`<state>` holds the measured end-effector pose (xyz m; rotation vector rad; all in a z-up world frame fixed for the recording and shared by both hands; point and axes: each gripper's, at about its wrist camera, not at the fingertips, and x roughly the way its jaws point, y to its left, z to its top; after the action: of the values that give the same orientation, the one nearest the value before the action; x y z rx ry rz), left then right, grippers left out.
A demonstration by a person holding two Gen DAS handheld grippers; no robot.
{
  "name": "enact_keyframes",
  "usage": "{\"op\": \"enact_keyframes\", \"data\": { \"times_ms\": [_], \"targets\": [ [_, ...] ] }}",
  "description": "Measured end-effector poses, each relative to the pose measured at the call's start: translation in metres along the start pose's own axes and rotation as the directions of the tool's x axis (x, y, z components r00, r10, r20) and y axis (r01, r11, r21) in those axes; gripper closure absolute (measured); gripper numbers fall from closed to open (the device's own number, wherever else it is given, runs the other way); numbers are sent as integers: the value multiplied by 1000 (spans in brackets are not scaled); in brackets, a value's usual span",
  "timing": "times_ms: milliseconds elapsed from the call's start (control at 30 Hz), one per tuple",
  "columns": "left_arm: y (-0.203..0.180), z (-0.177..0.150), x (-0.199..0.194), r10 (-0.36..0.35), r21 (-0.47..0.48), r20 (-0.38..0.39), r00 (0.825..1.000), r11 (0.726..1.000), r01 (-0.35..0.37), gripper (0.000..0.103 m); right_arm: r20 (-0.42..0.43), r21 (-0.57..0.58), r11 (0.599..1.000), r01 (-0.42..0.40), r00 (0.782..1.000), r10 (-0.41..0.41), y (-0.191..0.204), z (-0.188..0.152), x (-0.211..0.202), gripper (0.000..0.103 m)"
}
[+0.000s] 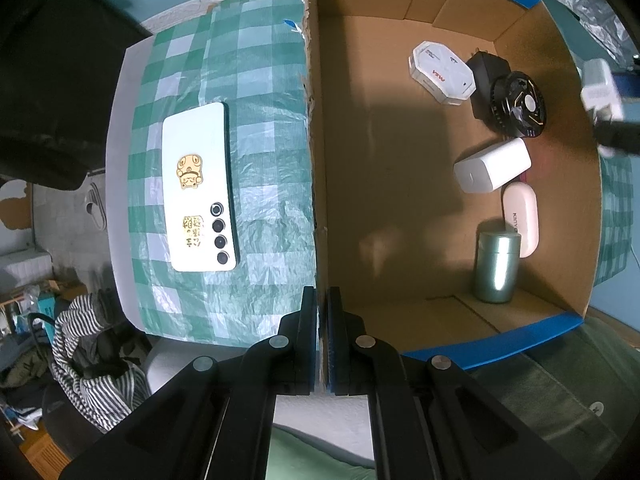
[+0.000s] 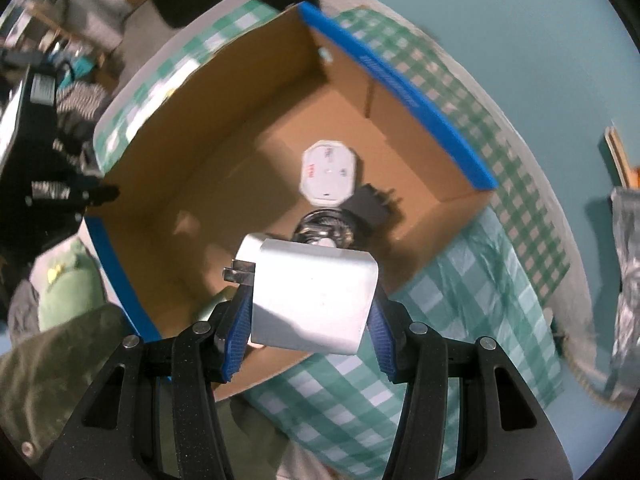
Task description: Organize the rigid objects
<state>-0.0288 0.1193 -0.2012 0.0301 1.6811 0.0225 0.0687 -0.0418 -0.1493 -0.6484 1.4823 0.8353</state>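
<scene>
Cardboard box, the biggest thing on the counter, stands open on the green checked cloth, its near wall pinched between the closed fingers of the left claw, which steadies it by the rim. A white phone lies camera side up on the cloth just beside the box's outer wall, well clear of both claws; flat, stiff and slick, it looks best taken across its narrow sides. Inside the box, along the far wall, sit a white power bank, a green metal can lying on its side, a pink earbud case, an octagonal white box, and a black round fan resting on a black adapter.

Above the box's open top, the right claw is clamped on a white wall charger, its blue pads pressing the two flat faces. Hard, light and smooth, the charger could slip if the squeeze loosens; its metal prongs jut out past the left pad.
</scene>
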Motion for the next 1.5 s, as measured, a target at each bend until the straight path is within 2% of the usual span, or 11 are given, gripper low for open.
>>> {"op": "enact_keyframes", "data": {
  "times_ms": [300, 567, 700, 800, 967, 1133, 1300, 1500],
  "targets": [
    [-1, -3, 0, 0, 1, 2, 1000, 1000, 0, 99, -82, -104, 994, 30, 996, -39, 23, -7, 32, 51],
    [-2, -4, 0, 0, 6, 1, 1000, 1000, 0, 99, -119, -134, 990, 42, 991, -58, 31, -15, 47, 51],
    [-3, -4, 0, 1, 8, 1, 1000, 1000, -1, 99, -105, -140, 989, 42, 993, -57, 32, -17, 45, 50],
    [-3, -4, 0, 3, 9, 3, 1000, 1000, -3, 99, -92, -130, 990, 47, 994, -59, 31, -18, 42, 43],
    [-3, -4, -1, 3, 9, 6, 1000, 1000, -3, 99, -64, -92, 995, 39, 997, -45, 28, -21, 31, 42],
    [-4, -3, -3, 7, 15, 12, 1000, 1000, -7, 99, -30, -39, 998, 48, 998, -49, 22, -25, 17, 37],
    [-5, -2, -9, 15, 25, 24, 1000, 1000, -15, 99, 31, 61, 997, 39, 999, -41, 9, -30, -3, 37],
    [-6, 1, -19, 24, 30, 49, 999, 999, -26, 99, 103, 209, 977, 43, 993, -65, -13, -39, -28, 36]
  ]
}}
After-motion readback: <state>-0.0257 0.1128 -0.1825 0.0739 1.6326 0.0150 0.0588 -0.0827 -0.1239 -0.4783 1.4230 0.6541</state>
